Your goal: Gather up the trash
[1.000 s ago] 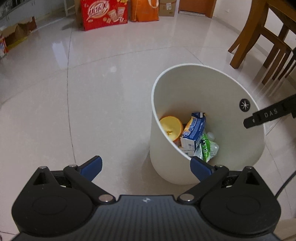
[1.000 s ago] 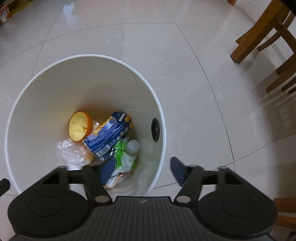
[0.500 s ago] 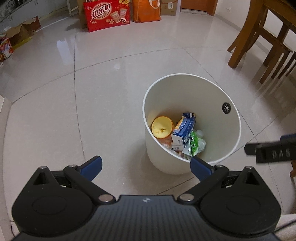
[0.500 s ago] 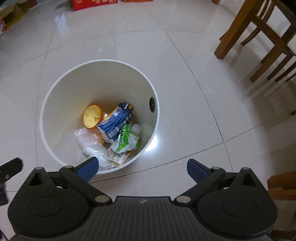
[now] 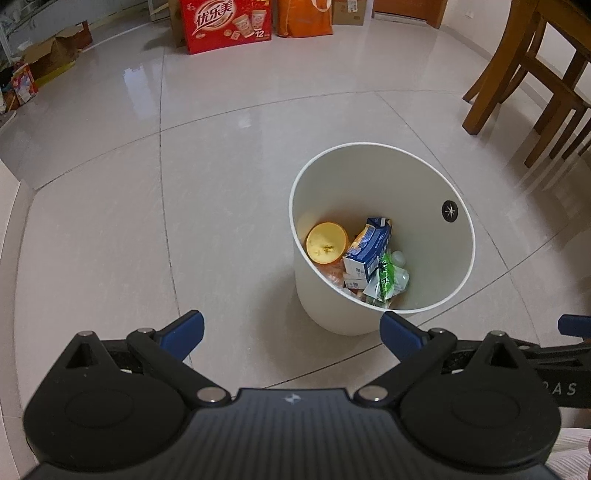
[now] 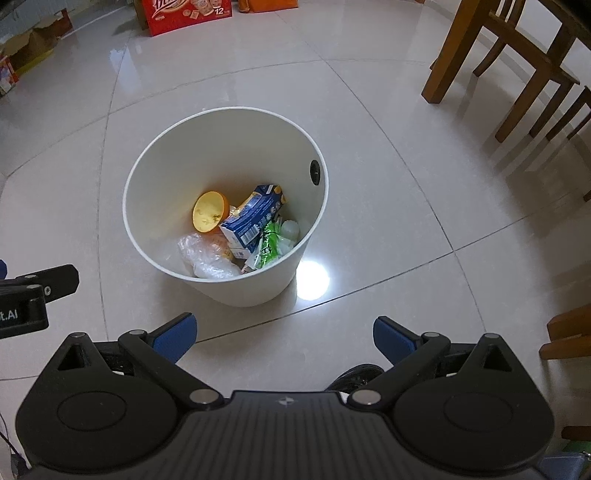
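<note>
A round white plastic trash bin (image 6: 225, 273) stands upright on the glossy pale-tiled floor (image 6: 388, 184), and the trash lies inside it at the bottom: a yellow-orange round lid or cup bottom (image 6: 209, 211) leaning against the inner wall, a blue and white drink carton (image 6: 251, 218) tilted beside it, a green and white plastic wrapper (image 6: 269, 245) touching the carton's lower end, and a crumpled clear plastic bag (image 6: 207, 254) nearest the camera. A small dark round fitting (image 6: 315, 170) sits high on the bin's inner wall. The right claw (image 6: 282, 334) hangs above the floor just in front of the bin, its blue-padded fingers (image 6: 173, 338) spread wide with nothing between them; its jaws have just been opening. The left claw (image 5: 291, 330) is likewise wide open and empty, angled down at the floor with the bin (image 5: 332, 314) just beyond its right finger, and the same carton (image 5: 367, 247) and lid (image 5: 327, 243) show inside. The right claw's blue fingertip (image 5: 574, 325) pokes in at the edge of the left view. Wooden chair legs (image 6: 517, 66) stand well apart from the bin to the right, and a red printed cardboard box (image 5: 225, 24) and an orange bag (image 5: 303, 16) sit far off by the wall.
</note>
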The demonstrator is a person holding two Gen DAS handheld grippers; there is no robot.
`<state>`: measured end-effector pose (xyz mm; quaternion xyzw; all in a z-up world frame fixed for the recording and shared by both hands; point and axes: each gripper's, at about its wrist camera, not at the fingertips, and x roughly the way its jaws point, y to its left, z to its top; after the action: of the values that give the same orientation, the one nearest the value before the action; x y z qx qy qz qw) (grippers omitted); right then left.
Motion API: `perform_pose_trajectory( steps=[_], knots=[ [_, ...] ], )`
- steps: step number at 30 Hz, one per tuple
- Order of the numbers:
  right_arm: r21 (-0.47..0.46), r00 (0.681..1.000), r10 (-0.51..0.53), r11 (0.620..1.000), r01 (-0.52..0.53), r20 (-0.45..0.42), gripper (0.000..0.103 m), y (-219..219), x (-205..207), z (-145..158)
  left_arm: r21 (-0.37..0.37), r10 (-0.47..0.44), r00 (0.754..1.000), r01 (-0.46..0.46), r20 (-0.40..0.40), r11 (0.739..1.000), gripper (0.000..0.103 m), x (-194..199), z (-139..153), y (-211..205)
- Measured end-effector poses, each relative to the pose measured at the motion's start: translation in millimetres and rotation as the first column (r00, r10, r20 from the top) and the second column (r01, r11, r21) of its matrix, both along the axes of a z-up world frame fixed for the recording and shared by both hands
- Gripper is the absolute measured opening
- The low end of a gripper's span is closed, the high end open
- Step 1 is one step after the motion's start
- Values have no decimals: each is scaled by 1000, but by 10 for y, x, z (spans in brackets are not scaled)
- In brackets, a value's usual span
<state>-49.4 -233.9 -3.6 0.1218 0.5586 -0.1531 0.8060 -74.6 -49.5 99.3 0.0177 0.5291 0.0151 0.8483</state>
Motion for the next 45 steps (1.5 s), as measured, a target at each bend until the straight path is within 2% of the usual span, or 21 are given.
perform_pose_trajectory(
  steps=[16, 21, 26, 45],
  knots=[
    [17, 1000, -13, 1000, 13, 8, 103, -69, 7, -4, 77, -32, 999, 33, -10, 996, 101, 7, -2, -200],
    [25, 1000, -18, 1000, 18, 8, 103, -81, 13, -9, 79, -34, 999, 35, -13, 996, 101, -3, 18, -181],
    [-25, 1000, 17, 1000, -17, 3, 103, 2, 45, -11, 85, -39, 999, 40, -10, 996, 101, -15, 43, -196],
    [23, 1000, -12, 1000, 12, 13, 103, -90, 60, -11, 102, -52, 998, 53, -19, 993, 101, -1, 48, -243]
  ],
)
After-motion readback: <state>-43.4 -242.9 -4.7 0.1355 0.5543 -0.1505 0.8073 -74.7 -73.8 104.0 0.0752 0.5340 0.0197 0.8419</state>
